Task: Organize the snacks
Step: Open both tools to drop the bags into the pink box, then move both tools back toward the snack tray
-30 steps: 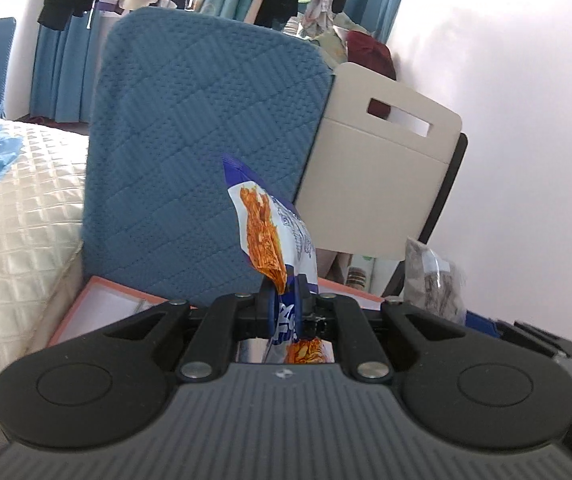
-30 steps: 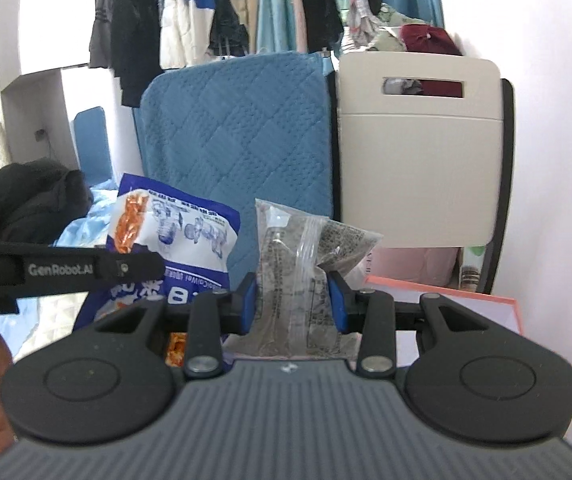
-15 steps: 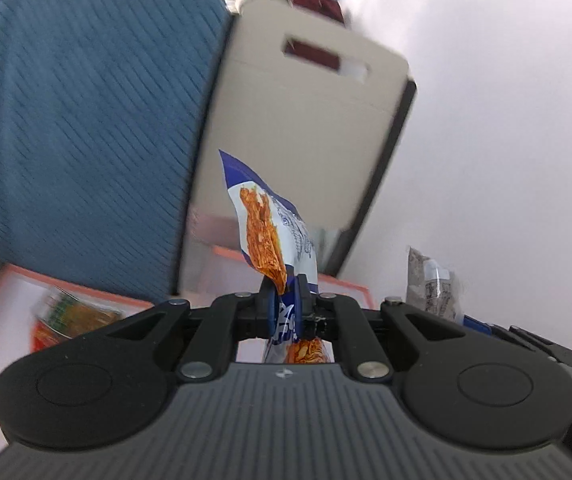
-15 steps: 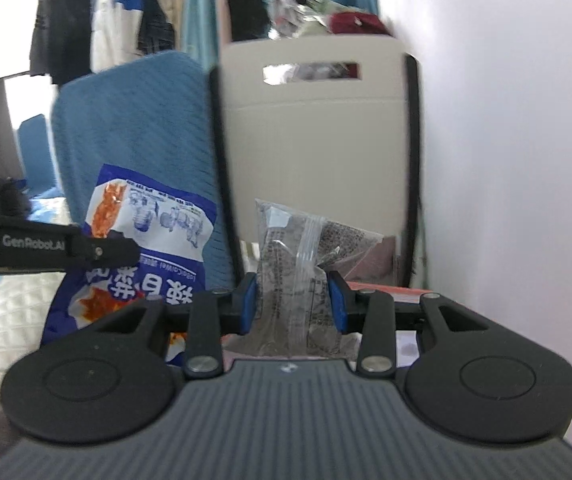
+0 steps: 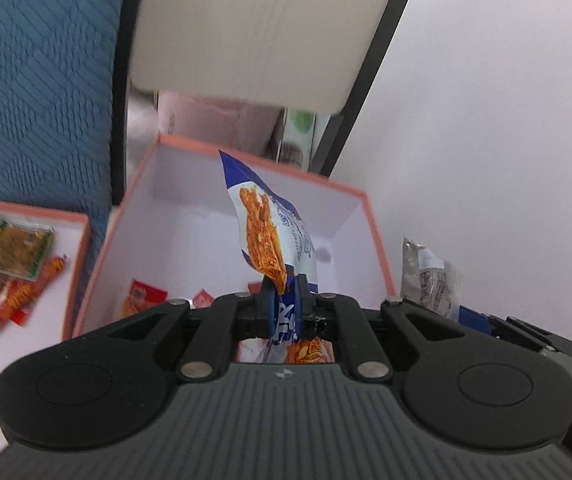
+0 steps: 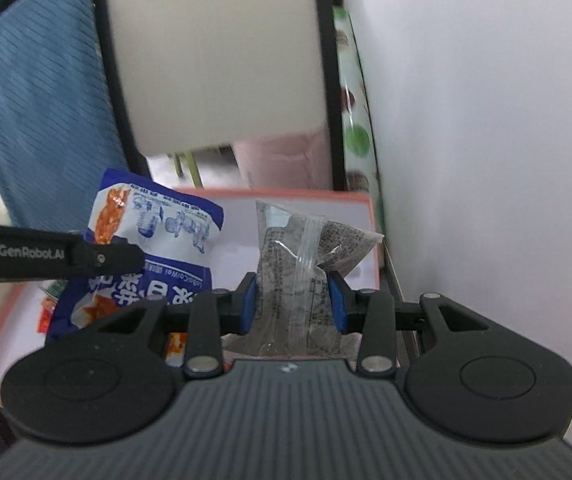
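The left gripper (image 5: 285, 304) is clamped tight on a blue snack bag (image 5: 274, 236), its blue pads pinching the lower part so the bag stands up between them, orange picture facing sideways. It hangs above an open white box (image 5: 190, 216) with an orange rim, and a few small red packets (image 5: 142, 294) lie on the box floor just past the gripper. To the left sits a second box (image 5: 80, 236) of the same kind, holding a green-and-yellow packet (image 5: 10, 244) and some red stick snacks (image 5: 26, 296). The right gripper (image 6: 292, 304) is closed on a clear zip bag (image 6: 306, 264) of dark grey contents, pads pressed against both its sides; the bag rises upright over the far right end of the white box (image 6: 370, 236), close to the wall (image 6: 486, 140). From that side the blue bag (image 6: 146, 256) shows just beside the clear one, not touching it. Behind the boxes stand a beige chair back (image 6: 222, 60) and a blue quilted cushion (image 6: 46, 120). A pink package (image 5: 218, 124) sits under the chair.
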